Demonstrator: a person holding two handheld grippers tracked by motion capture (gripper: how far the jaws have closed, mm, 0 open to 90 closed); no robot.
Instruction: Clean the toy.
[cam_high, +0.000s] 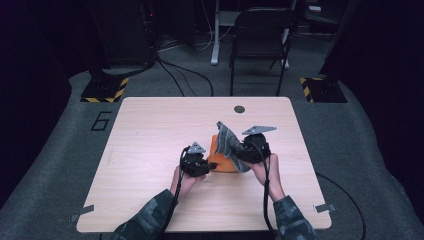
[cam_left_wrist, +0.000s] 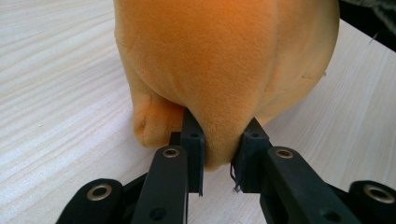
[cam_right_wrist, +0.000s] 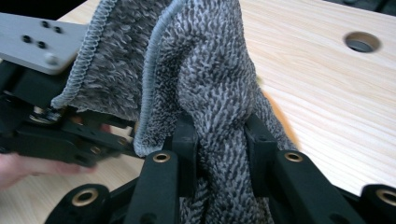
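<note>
Two cloths lie between the hands near the middle of the counter (cam_high: 150, 150). The left tool (cam_left_wrist: 219, 154) is pinched narrow on a fold of the orange cloth (cam_left_wrist: 224, 60), which bulges up just beyond the jaws and rests on the wood. The right tool (cam_right_wrist: 219, 149) is clamped tight on a bunch of the grey towel (cam_right_wrist: 205, 79), whose stitched edges stand up above the jaws. In the high view the grey towel (cam_high: 229, 140) is raised over the orange cloth (cam_high: 218, 159), draping against it, with the left tool (cam_high: 196, 162) just beside the orange edge and the right tool (cam_high: 250, 150) on the far side.
</note>
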